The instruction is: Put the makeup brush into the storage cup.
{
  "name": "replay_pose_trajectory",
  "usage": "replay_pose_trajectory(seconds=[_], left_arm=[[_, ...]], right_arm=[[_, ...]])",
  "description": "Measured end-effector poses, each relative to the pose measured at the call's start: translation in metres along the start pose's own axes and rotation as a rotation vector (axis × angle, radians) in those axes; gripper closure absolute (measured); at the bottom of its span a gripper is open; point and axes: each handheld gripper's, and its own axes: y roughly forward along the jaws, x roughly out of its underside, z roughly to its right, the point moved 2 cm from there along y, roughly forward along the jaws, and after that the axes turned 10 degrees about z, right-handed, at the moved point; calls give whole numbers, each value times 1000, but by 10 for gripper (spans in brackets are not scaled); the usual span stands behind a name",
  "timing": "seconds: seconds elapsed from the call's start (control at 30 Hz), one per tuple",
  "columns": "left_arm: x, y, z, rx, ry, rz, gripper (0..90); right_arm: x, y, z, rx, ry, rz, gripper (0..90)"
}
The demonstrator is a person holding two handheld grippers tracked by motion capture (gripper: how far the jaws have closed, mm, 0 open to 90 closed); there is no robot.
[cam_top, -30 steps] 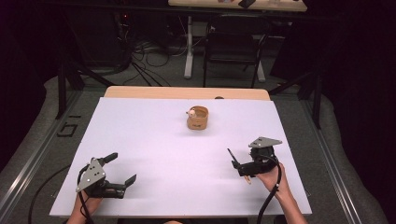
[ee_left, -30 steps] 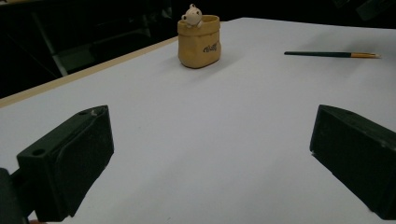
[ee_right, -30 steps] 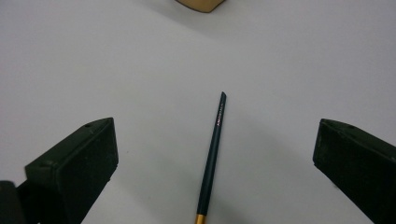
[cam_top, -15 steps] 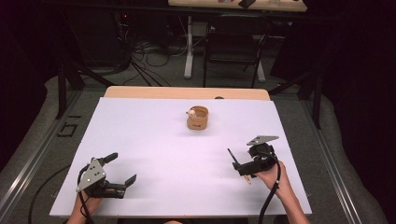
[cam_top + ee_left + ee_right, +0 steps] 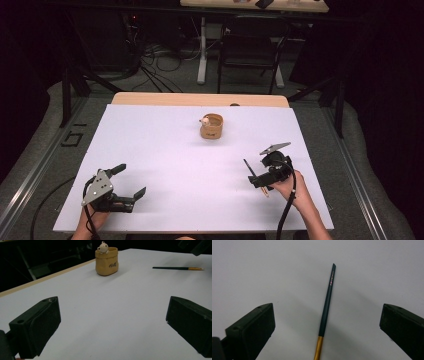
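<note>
Brush [image 5: 325, 312] flat on the white table [image 5: 165, 150], between the wide-spread jaws of the right gripper [image 5: 327, 332].
Its dark handle and gold band touch neither jaw. The left gripper [image 5: 127, 180], jaws also wide and holding nothing, sits well apart near the table's front-left, facing a small tan cup [image 5: 106, 261].

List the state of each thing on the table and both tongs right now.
Left tongs: open, empty, low over the table.
Right tongs: open, straddling the brush, not gripping it.
Brush: lying flat on the white table.
Yellow pot: upright, small bear figure at its rim.
</note>
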Motion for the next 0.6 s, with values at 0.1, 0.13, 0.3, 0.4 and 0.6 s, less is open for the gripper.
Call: replay_pose_trajectory(seconds=[0.1, 0.13, 0.3, 0.4, 0.6], left_arm=[[0, 0, 0, 1, 0, 0, 0], [0, 0, 0, 1, 1, -1, 0], [0, 0, 0, -1, -1, 0, 0], [0, 0, 0, -1, 0, 0, 0], [0, 0, 0, 1, 2, -1, 0]], right_arm=[[-1, 1, -1, 1, -7, -28, 0], [-2, 0, -1, -1, -7, -50, 0], [-3, 6, -3, -2, -12, -63, 0], [-5, 4, -5, 16, -15, -139, 0], [-7, 6, -4, 24, -4, -172, 4]])
